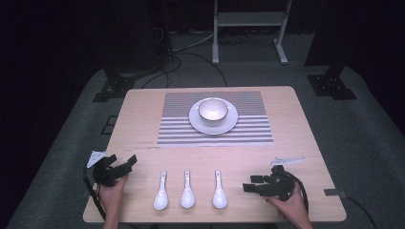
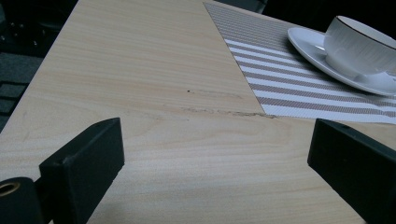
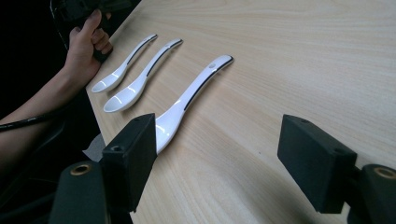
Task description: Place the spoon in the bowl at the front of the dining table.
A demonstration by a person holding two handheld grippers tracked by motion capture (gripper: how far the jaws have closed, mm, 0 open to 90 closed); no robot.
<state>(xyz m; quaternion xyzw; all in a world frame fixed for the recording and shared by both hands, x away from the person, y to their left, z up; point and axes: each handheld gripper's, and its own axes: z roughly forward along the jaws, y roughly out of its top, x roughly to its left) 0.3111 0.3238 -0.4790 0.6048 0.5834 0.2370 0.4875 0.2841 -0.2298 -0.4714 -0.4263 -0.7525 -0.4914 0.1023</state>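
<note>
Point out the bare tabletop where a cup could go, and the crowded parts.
Free: the wood left of the striped placemat, the strip to its right, and the band between it and the three spoons. Crowded: the near edge, between the left gripper and right gripper; the saucer and bowl fill the mat's middle.

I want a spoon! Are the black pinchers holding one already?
No. The left gripper and right gripper are both open and empty; three white ceramic spoons lie untouched on the wooden table.
</note>
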